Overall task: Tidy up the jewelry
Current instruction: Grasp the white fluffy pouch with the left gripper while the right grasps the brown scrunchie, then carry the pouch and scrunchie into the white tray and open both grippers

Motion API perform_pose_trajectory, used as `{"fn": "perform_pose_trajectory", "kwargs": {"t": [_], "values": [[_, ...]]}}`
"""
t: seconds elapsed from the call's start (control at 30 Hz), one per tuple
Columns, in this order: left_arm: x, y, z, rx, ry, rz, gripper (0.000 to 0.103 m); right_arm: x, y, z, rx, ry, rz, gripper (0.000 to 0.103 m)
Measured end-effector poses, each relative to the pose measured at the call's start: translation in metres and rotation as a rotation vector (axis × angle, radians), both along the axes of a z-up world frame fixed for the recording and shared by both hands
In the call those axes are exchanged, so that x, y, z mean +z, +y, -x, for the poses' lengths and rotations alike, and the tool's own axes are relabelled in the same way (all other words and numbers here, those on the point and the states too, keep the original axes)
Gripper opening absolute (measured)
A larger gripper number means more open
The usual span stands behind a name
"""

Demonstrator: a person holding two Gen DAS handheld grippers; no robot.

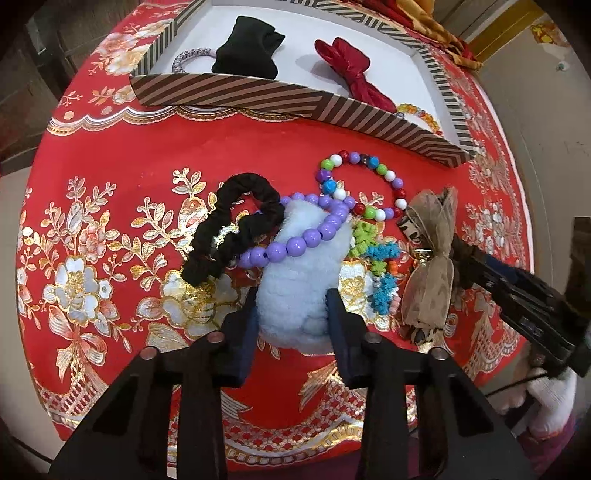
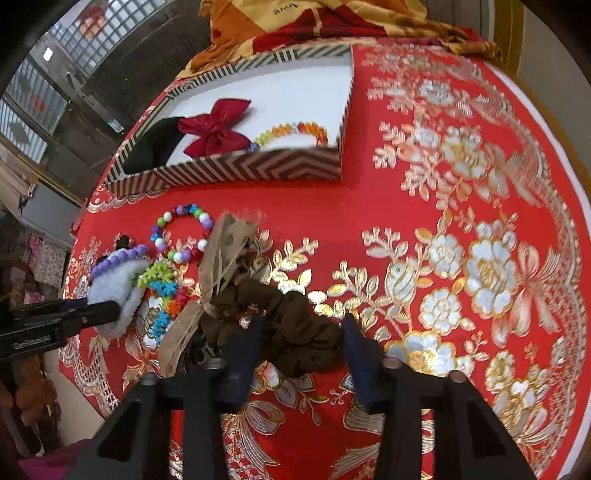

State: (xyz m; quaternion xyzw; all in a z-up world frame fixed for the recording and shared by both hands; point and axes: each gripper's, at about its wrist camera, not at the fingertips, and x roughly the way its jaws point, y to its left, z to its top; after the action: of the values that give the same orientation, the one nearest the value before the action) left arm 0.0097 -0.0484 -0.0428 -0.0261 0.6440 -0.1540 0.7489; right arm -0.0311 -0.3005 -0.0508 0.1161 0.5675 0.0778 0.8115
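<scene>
My left gripper (image 1: 291, 306) has its jaws on both sides of a fluffy pale-blue scrunchie (image 1: 299, 280), pressing its sides; it also shows in the right wrist view (image 2: 114, 291). A purple bead bracelet (image 1: 295, 236) lies over it, a black scrunchie (image 1: 229, 232) to its left. My right gripper (image 2: 301, 332) is open around a dark brown scrunchie (image 2: 295, 332). A tan ribbon bow (image 2: 218, 266) lies beside it, also in the left view (image 1: 432, 258). A multicolour bead bracelet (image 1: 365, 184) and a spiky colourful band (image 1: 376, 266) lie between.
A striped box (image 1: 295, 99) stands at the back and holds a black pouch (image 1: 247, 48), a red bow (image 1: 351, 70), a grey hair tie (image 1: 188, 59) and an orange bead bracelet (image 2: 295, 133). The red floral cloth (image 2: 461, 258) covers the table. Folded fabric (image 2: 314, 22) lies behind the box.
</scene>
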Motion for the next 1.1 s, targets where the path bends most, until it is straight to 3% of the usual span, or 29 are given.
{"fn": "perform_pose_trajectory", "kwargs": {"t": [0.17, 0.37, 0.73, 1.1], "values": [[0.012, 0.001, 0.007, -0.045, 0.047, 0.095, 0.027, 0.003, 0.005, 0.003, 0.019, -0.029, 0.003, 0.022], [0.037, 0.009, 0.012, -0.057, 0.047, 0.175, 0.027, 0.030, 0.001, 0.009, 0.020, -0.095, -0.006, 0.017], [0.071, 0.014, 0.013, -0.041, -0.038, 0.180, 0.027, 0.084, 0.001, 0.013, 0.027, -0.217, -0.011, 0.016], [0.089, 0.006, -0.003, -0.025, -0.124, 0.125, 0.027, 0.109, -0.001, 0.006, 0.026, -0.266, 0.005, 0.016]]}}
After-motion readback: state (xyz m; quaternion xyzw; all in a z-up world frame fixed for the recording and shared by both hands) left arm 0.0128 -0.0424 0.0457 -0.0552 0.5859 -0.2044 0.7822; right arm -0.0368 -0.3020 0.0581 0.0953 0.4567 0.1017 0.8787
